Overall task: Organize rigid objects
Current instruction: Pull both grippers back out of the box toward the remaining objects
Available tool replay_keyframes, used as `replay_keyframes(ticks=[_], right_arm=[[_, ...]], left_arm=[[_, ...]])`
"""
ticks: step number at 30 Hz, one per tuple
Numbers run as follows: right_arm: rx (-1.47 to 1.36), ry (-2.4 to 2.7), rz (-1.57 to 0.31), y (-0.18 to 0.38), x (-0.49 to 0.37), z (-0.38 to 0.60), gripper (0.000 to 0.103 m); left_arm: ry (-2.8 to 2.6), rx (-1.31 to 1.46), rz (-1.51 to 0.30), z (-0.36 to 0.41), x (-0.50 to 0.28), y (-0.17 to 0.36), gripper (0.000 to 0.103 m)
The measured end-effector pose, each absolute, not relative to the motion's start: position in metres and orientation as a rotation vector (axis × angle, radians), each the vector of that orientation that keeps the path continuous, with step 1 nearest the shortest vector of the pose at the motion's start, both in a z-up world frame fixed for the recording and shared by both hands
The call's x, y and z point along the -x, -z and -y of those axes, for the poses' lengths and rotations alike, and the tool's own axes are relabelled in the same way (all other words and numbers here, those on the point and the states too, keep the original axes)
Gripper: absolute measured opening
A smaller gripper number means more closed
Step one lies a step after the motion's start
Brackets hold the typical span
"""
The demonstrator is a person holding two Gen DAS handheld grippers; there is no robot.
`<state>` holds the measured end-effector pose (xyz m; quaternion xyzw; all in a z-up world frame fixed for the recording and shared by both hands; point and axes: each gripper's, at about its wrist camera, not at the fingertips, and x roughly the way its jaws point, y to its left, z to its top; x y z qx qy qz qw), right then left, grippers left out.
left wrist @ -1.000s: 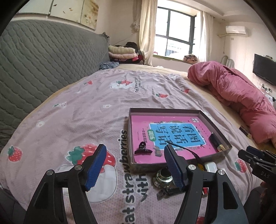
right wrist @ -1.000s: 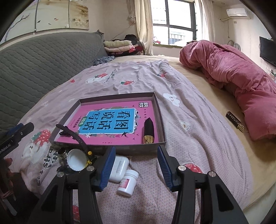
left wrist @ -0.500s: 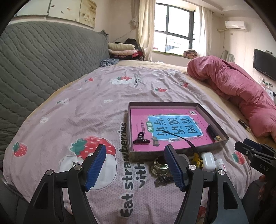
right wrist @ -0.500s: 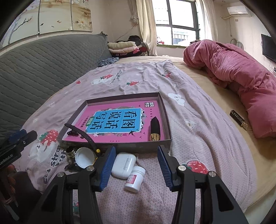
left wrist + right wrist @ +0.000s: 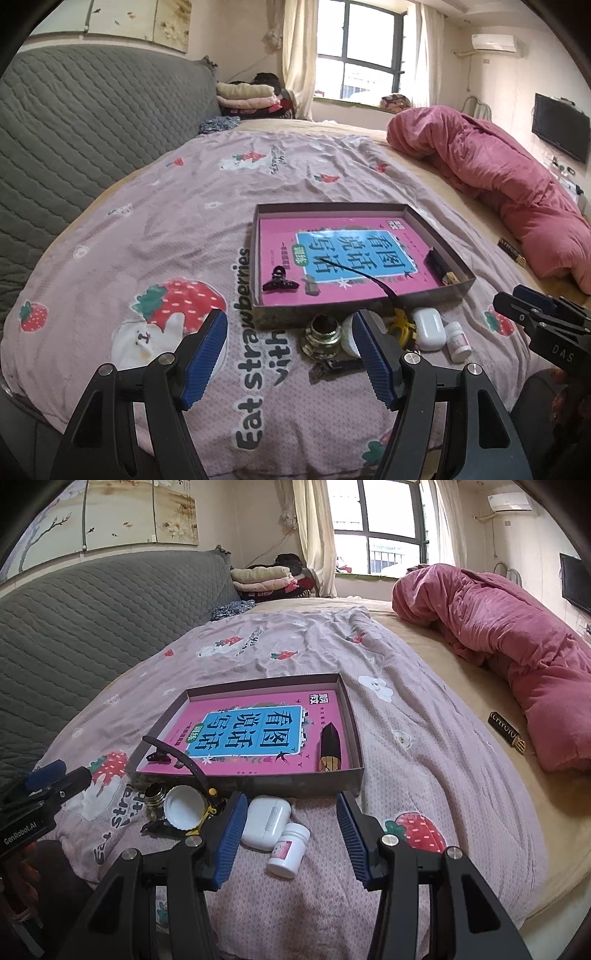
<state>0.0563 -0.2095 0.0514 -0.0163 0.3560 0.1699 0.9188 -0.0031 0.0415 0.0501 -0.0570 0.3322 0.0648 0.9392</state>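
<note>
A shallow brown box (image 5: 436,229) (image 5: 351,723) lies on the bed with a pink book, a black hair clip (image 5: 279,281) and a black-and-gold item (image 5: 330,748) inside. In front of it lie a small glass jar (image 5: 322,334), a white lid (image 5: 183,807), a white earbud case (image 5: 266,821) (image 5: 427,328), a white pill bottle (image 5: 289,849) (image 5: 458,340) and a black strap with a yellow piece (image 5: 199,775). My left gripper (image 5: 289,356) is open, held above the sheet left of the jar. My right gripper (image 5: 289,843) is open, with the earbud case and pill bottle between its fingers.
A rolled pink blanket (image 5: 509,635) lies along the right of the bed. A black-and-gold bar (image 5: 505,732) lies on the tan sheet beside it. A grey quilted headboard (image 5: 74,129) runs along the left. Folded clothes (image 5: 247,96) are stacked at the far end.
Both grippers have drawn back and up from the box, so the loose items in front of it show more fully. Both stay open.
</note>
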Motion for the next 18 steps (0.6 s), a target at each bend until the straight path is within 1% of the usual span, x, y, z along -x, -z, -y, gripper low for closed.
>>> replay_keyframes(ticks=[18], right_arm=[[0.052, -0.354, -0.785, -0.040, -0.053, 0.206, 0.050]], left_arm=[[-0.081, 0.166, -0.782, -0.036, -0.002, -0.033, 0.072]])
